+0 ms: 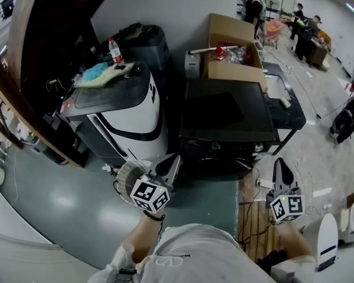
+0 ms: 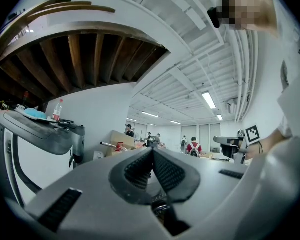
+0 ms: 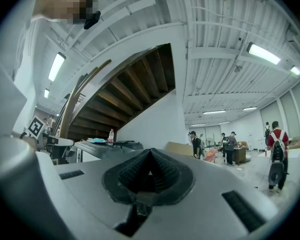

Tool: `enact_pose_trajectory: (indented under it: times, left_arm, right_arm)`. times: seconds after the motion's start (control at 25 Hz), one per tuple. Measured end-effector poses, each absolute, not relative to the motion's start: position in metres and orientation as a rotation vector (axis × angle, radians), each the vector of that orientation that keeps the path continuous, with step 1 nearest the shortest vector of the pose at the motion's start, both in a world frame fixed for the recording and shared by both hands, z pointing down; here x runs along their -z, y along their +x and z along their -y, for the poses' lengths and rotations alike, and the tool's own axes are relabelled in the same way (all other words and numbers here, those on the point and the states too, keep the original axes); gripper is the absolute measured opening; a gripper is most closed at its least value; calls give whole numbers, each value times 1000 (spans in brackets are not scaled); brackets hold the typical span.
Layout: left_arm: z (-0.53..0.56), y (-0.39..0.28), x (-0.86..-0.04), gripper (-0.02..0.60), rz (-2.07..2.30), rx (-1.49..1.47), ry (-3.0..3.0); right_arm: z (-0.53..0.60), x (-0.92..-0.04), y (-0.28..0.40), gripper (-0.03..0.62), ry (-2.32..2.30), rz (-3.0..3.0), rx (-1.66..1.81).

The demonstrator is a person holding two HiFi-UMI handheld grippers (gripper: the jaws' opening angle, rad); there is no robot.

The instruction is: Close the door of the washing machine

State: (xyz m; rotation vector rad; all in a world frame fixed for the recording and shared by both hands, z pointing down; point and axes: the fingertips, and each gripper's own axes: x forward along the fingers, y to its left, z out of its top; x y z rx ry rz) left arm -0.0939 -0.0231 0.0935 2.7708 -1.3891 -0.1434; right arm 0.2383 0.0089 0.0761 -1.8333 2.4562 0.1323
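Left gripper and right gripper hang empty, fingers clenched. The washing machine stands ahead of them. From here it is hard to tell whether it is open.

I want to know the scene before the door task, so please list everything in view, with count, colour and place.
washing machine: one, white and grey, left of centre, by the wall
bottle: one, clear with red cap, upright on the machine's top
cloth: one, blue, on the machine's top
bin: one, black, behind the machine
black table: one, right of the machine
cardboard box: one, brown, open, at the table's far end
people: several, far back right
left gripper: one, grey, shut, empty, before the machine
right gripper: one, grey, shut, empty, lower right
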Motion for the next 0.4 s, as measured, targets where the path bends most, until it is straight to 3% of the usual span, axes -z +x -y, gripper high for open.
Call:
enact_pose_trajectory:
  times: [0.4]
  left_arm:
    - [27,-92,-97,2,1371,145,2762]
  right_arm:
    - [-2,-82,236,9,-1846,-2464,-105]
